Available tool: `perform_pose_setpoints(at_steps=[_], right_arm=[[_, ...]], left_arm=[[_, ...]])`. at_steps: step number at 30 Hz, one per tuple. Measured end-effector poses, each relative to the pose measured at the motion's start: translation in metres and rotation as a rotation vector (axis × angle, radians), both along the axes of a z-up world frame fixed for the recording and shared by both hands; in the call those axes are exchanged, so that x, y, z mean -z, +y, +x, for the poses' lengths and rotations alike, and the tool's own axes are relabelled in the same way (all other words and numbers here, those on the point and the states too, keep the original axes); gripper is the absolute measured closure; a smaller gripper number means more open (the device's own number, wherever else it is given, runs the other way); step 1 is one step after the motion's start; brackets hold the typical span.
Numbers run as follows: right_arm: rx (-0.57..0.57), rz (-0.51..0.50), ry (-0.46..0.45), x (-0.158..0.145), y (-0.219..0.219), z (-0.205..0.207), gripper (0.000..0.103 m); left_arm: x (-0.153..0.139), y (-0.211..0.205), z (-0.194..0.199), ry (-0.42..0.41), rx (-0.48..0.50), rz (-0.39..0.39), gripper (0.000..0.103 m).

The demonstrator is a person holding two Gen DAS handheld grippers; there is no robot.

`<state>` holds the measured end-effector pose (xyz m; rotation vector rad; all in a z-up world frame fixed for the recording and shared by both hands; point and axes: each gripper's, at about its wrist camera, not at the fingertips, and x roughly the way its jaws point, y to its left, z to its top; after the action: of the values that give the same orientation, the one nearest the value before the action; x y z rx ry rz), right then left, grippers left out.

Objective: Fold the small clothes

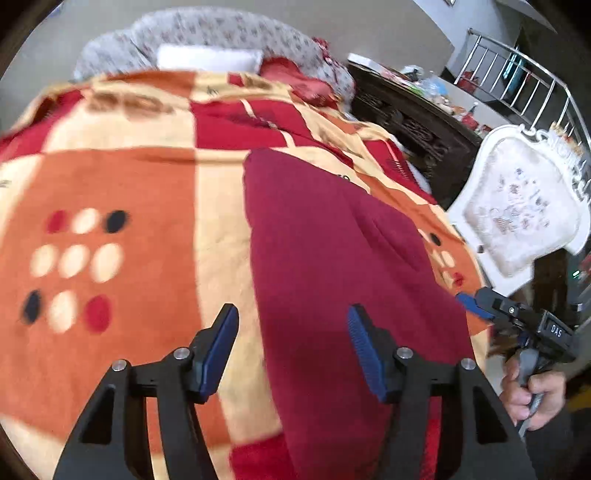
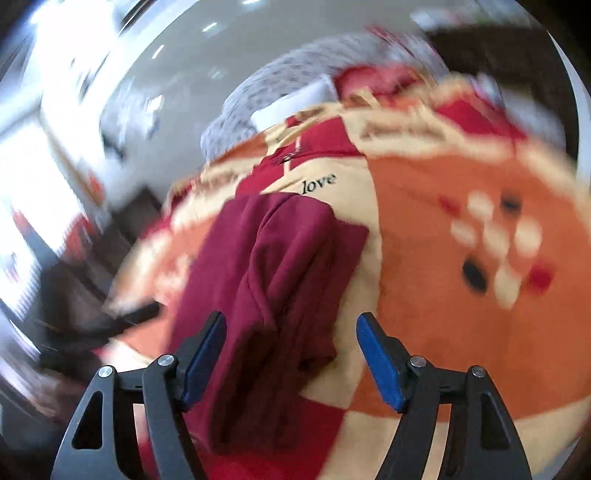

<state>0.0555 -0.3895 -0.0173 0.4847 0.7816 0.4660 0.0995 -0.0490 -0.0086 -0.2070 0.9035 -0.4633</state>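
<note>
A dark red garment (image 1: pixel 332 266) lies folded lengthwise on a bed with an orange, cream and red patterned blanket (image 1: pixel 110 177). My left gripper (image 1: pixel 291 325) is open and empty, hovering over the garment's near left edge. In the right wrist view the same garment (image 2: pixel 280 266) shows folds and a creased ridge down its middle. My right gripper (image 2: pixel 291 332) is open and empty above the garment's near end. The right gripper also shows in the left wrist view (image 1: pixel 476 302) at the bed's right edge, held by a hand.
A grey floral headboard (image 1: pixel 229 33) and white pillow (image 1: pixel 207 59) lie at the far end. A dark carved cabinet (image 1: pixel 410 125) and a white ornate chair (image 1: pixel 517 206) stand to the right of the bed. The right wrist view is motion-blurred.
</note>
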Motion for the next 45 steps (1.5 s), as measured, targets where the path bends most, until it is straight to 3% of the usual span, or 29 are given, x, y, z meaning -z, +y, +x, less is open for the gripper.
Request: perform_pose_setpoints(at_steps=[2, 4, 10, 12, 14, 15, 16, 17, 18, 21, 25, 31, 34, 37, 39, 40, 42, 45], right_arm=[[-0.003, 0.129, 0.044, 0.01, -0.006, 0.007, 0.026], [-0.033, 0.181, 0.095, 0.019, -0.001, 0.018, 0.026], [-0.081, 0.144, 0.177, 0.043, 0.024, 0.047, 0.022], [-0.062, 0.077, 0.159, 0.044, 0.029, 0.048, 0.021], [-0.058, 0.089, 0.145, 0.044, 0.031, 0.047, 0.018], [-0.083, 0.108, 0.149, 0.046, 0.035, 0.05, 0.016], [-0.1, 0.11, 0.143, 0.046, 0.039, 0.05, 0.018], [-0.112, 0.085, 0.117, 0.044, 0.043, 0.049, 0.028], [-0.146, 0.064, 0.088, 0.037, 0.049, 0.046, 0.045], [-0.144, 0.062, 0.046, 0.018, 0.052, 0.043, 0.053], [-0.184, 0.029, -0.03, -0.016, 0.079, 0.05, 0.053], [-0.292, 0.038, -0.094, -0.042, 0.155, 0.092, 0.053], [-0.326, 0.027, -0.093, -0.035, 0.19, 0.114, 0.053], [-0.346, 0.005, -0.039, -0.009, 0.205, 0.136, 0.053], [-0.349, -0.048, 0.033, 0.018, 0.211, 0.155, 0.048], [-0.351, -0.078, 0.077, 0.033, 0.211, 0.162, 0.04], [-0.322, -0.036, 0.079, 0.041, 0.197, 0.164, 0.033], [-0.307, 0.008, 0.08, 0.04, 0.182, 0.156, 0.033]], left_arm=[[0.011, -0.004, 0.017, 0.051, 0.047, -0.027, 0.043], [0.022, -0.007, 0.029, 0.105, 0.077, -0.093, 0.043], [0.042, -0.005, 0.042, 0.181, 0.055, -0.202, 0.041], [0.046, -0.001, 0.042, 0.187, 0.046, -0.245, 0.041], [0.05, -0.002, 0.043, 0.185, 0.042, -0.249, 0.04], [0.05, -0.003, 0.042, 0.175, 0.039, -0.259, 0.045], [0.049, -0.004, 0.041, 0.162, 0.037, -0.251, 0.055], [0.045, -0.004, 0.038, 0.143, 0.039, -0.237, 0.064], [0.04, -0.004, 0.035, 0.12, 0.046, -0.223, 0.067], [0.024, 0.01, 0.031, 0.096, 0.032, -0.26, 0.072], [-0.009, 0.049, 0.027, -0.001, -0.021, -0.258, 0.072], [-0.035, 0.116, 0.043, -0.043, -0.136, -0.209, 0.071], [-0.016, 0.137, 0.06, 0.002, -0.176, -0.203, 0.07], [0.024, 0.139, 0.078, 0.071, -0.206, -0.144, 0.068], [0.041, 0.138, 0.081, 0.07, -0.222, -0.103, 0.057], [0.042, 0.138, 0.077, 0.045, -0.228, -0.102, 0.053], [0.038, 0.136, 0.072, 0.013, -0.222, -0.106, 0.048], [0.027, 0.139, 0.067, 0.005, -0.215, -0.057, 0.045]])
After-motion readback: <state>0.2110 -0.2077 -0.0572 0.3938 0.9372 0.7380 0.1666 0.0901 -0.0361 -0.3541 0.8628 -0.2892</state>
